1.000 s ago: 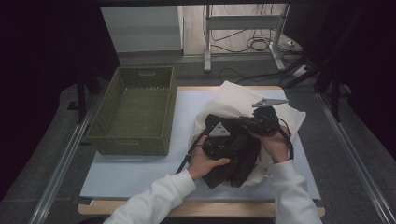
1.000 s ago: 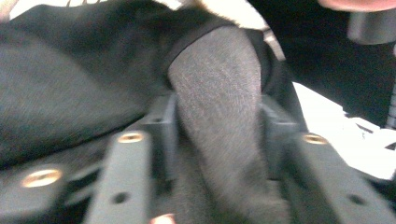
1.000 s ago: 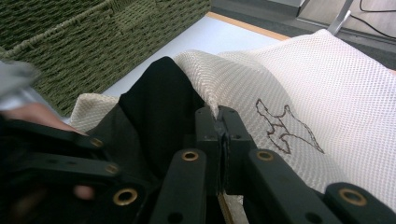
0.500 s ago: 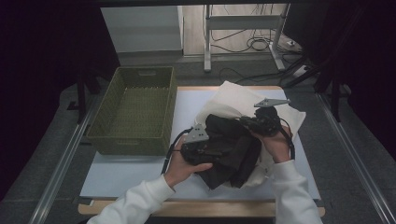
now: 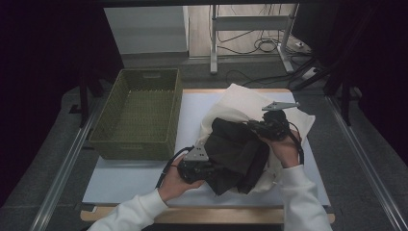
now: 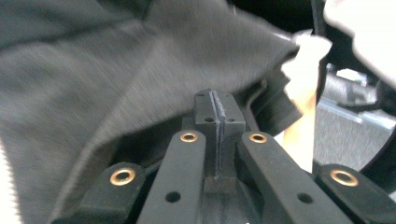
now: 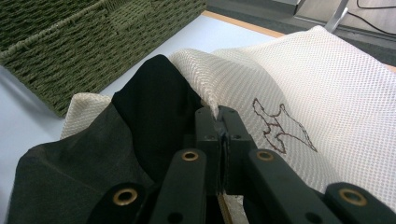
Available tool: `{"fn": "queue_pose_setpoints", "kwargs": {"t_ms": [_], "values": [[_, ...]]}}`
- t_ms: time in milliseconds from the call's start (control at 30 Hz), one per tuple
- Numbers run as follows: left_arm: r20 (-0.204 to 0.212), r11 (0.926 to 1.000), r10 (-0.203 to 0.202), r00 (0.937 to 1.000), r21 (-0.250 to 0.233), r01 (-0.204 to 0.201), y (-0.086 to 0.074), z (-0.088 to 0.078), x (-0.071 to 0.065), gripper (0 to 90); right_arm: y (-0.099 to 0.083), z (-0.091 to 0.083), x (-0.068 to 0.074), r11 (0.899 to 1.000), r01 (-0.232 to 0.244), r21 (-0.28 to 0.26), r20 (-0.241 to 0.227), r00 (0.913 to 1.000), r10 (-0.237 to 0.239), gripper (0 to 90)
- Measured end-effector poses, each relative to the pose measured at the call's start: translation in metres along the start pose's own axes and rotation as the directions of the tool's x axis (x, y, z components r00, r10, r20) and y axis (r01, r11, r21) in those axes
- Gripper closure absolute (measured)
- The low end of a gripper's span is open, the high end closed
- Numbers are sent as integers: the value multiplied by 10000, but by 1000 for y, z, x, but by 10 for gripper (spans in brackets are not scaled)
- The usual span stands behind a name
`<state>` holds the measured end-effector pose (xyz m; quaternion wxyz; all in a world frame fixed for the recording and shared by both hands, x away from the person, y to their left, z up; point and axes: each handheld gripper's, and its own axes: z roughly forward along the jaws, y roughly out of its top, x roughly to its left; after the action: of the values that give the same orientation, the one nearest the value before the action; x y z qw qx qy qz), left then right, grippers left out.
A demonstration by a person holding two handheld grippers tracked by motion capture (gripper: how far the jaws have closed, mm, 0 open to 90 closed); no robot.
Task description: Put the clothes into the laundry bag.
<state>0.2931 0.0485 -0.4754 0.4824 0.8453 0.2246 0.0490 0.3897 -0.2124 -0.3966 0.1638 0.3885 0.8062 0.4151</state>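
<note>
A dark garment (image 5: pixel 235 149) lies partly inside a white mesh bag (image 5: pixel 240 103) on the right half of the table. My left gripper (image 5: pixel 213 168) sits at the garment's lower left edge. In the left gripper view its jaws (image 6: pixel 218 105) have just closed, and the grey cloth (image 6: pixel 116 70) creases toward their tips. My right gripper (image 5: pixel 251 126) is at the bag's mouth, above the garment. In the right gripper view it (image 7: pixel 218 119) is shut on the mesh rim (image 7: pixel 317 84), with the black cloth (image 7: pixel 154 93) just to its left.
An empty green woven basket (image 5: pixel 137 143) stands on the left of the white mat (image 5: pixel 130 178) and appears again (image 7: pixel 70 46) in the right gripper view. Metal rails run along both table sides. Cables and a metal stand lie on the floor behind.
My left hand has slid down and to the left along the garment and its jaws have closed there. The right hand has kept still on the bag.
</note>
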Motion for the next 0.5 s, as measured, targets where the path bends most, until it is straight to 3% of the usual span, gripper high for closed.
{"fn": "queue_pose_setpoints", "kwargs": {"t_ms": [167,267,400,500], "values": [[-158,9985,-110,9998,542,118,-6,24,9,900,0,0,0,10000,29,25,-14,10000,-29,880],[-246,9974,23,9997,722,-6,-7,34,10,900,0,0,0,10000,4,47,-42,10000,-4,881],[-378,9957,-404,9985,824,434,-4,46,14,900,0,0,0,10000,-2,86,-63,10000,3,880],[-483,9945,-505,9976,891,547,-1,54,16,900,0,0,1,9999,24,112,-45,10000,-24,880]]}}
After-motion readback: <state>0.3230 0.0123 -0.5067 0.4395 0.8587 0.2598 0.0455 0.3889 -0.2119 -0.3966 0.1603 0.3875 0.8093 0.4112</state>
